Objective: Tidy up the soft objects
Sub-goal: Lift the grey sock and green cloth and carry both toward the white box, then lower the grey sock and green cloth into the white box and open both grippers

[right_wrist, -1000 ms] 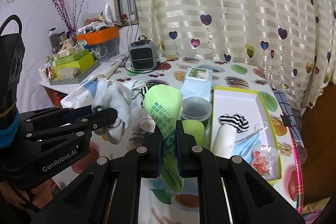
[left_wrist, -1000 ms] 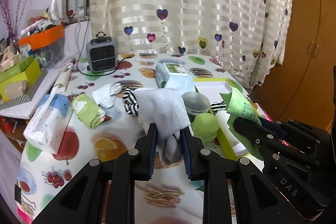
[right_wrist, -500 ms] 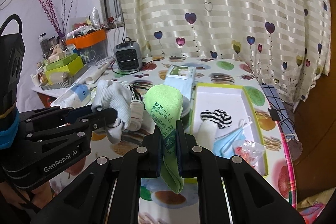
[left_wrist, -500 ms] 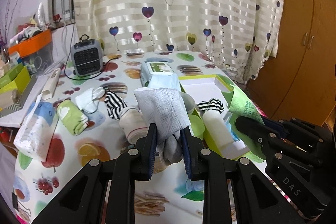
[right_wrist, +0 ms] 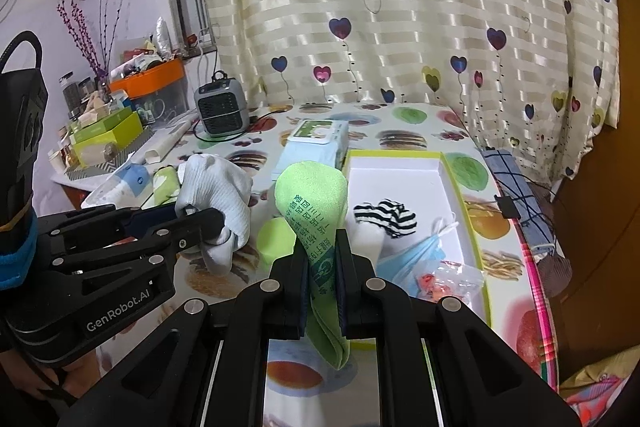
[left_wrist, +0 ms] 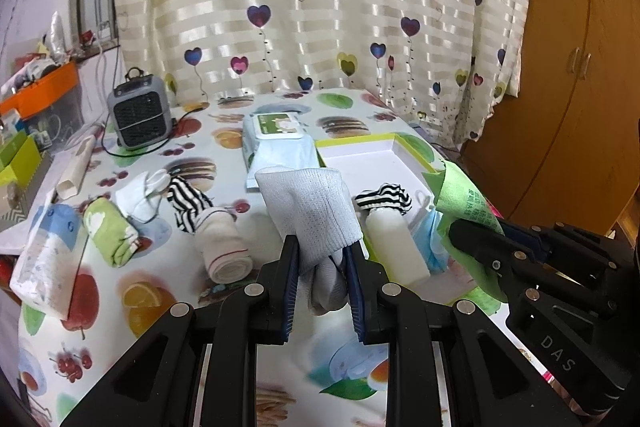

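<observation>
My left gripper point(left_wrist: 322, 255) is shut on a grey-white sock point(left_wrist: 312, 211) and holds it above the table's front; the sock also shows in the right wrist view point(right_wrist: 218, 187). My right gripper point(right_wrist: 322, 247) is shut on a green cloth point(right_wrist: 314, 199) with printed text, held beside the white tray point(right_wrist: 394, 171); the cloth also shows in the left wrist view point(left_wrist: 464, 203). In the tray lie a white roll with a striped sock point(right_wrist: 386, 215), a blue mask point(right_wrist: 408, 257) and a small plastic packet point(right_wrist: 444, 277).
On the fruit-print tablecloth lie a rolled white sock point(left_wrist: 224, 247), a striped sock point(left_wrist: 186, 201), a green rolled towel point(left_wrist: 110, 231), a white sock point(left_wrist: 142, 193), a tissue pack point(left_wrist: 44, 259) and a wipes pack point(left_wrist: 280, 141). A grey heater point(left_wrist: 138, 117) stands at the back.
Both grippers have drawn back and up from the table with their cloths still held. The tray and the table's objects now sit farther away in both views.
</observation>
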